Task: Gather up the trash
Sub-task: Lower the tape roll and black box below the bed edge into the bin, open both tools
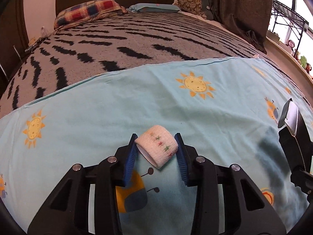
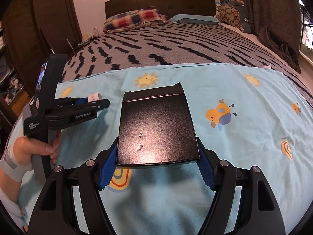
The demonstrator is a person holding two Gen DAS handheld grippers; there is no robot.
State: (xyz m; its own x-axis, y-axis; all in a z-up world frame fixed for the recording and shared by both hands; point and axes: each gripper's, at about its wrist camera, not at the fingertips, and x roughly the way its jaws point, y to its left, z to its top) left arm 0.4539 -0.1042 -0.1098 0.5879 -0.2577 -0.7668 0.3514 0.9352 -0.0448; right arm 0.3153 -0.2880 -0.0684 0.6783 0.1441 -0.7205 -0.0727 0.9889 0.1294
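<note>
A white bandage roll (image 1: 157, 147) with small coloured stars sits between the blue pads of my left gripper (image 1: 156, 137), which touch both its sides just above the light blue sheet (image 1: 195, 113). From the right wrist view the same roll (image 2: 95, 97) shows at the tip of the left gripper (image 2: 95, 100), held by a person's hand (image 2: 29, 146). My right gripper (image 2: 157, 145) is shut on a flat black box (image 2: 156, 125), whose far flap is open. The box hangs over the sheet (image 2: 234, 156).
The sheet with sun and cartoon prints covers the near end of a bed under a grey black-striped blanket (image 1: 127, 39). Pillows (image 1: 88, 9) lie at the dark headboard. A dark curtain (image 1: 244, 9) and a window ledge with toys (image 1: 301, 60) are on the right.
</note>
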